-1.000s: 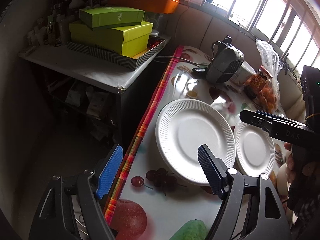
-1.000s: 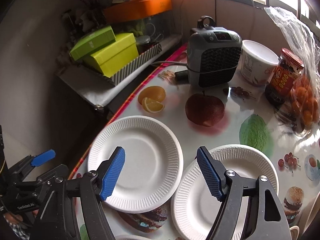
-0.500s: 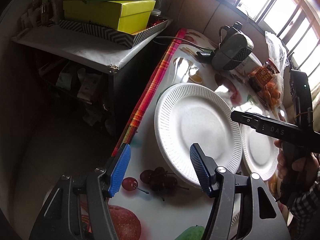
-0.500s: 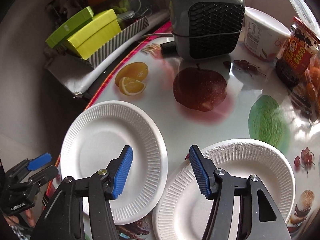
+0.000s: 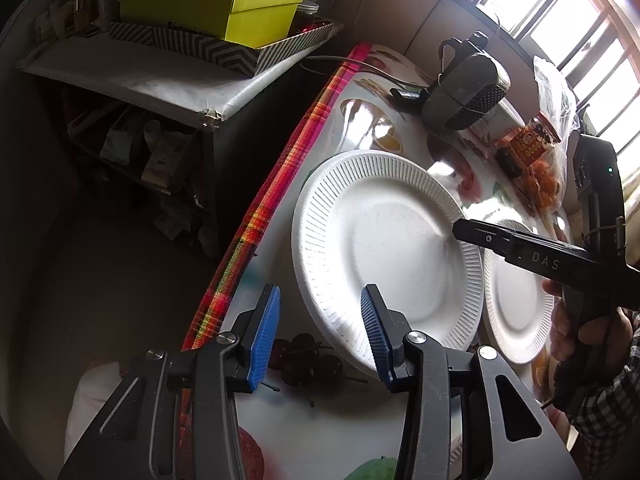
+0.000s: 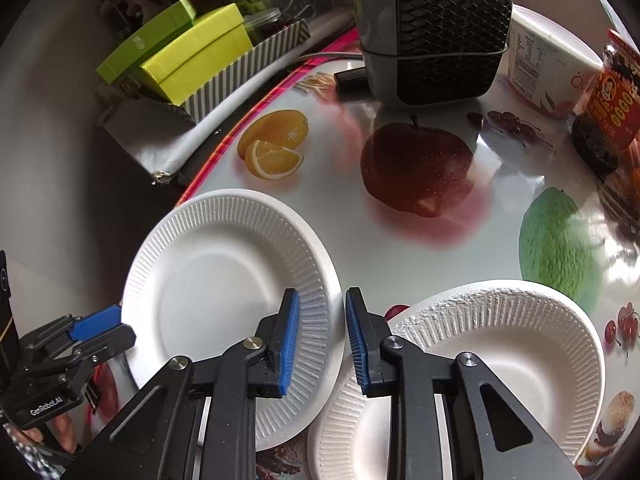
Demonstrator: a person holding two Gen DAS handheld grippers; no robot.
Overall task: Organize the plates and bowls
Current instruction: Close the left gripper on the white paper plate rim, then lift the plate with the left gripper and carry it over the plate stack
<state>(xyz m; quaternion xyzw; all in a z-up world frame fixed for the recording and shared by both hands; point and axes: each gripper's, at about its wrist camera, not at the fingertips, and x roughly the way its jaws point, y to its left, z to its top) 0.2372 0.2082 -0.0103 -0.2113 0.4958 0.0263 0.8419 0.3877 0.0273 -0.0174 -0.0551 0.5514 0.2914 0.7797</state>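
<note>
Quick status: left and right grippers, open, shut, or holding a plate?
Left gripper: closing, plate rim between the fingers, not gripped.
Right gripper: closing, that rim in the gap, not clamped.

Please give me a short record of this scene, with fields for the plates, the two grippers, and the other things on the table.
plates: two white paper plates, left plate, right plate, rims overlapping
left gripper: closing; left plate's near rim between its fingers
right gripper: closing; left plate's rim between its fingers
table: fruit-print cover
other things: grey heater, white tub, sauce jar
</note>
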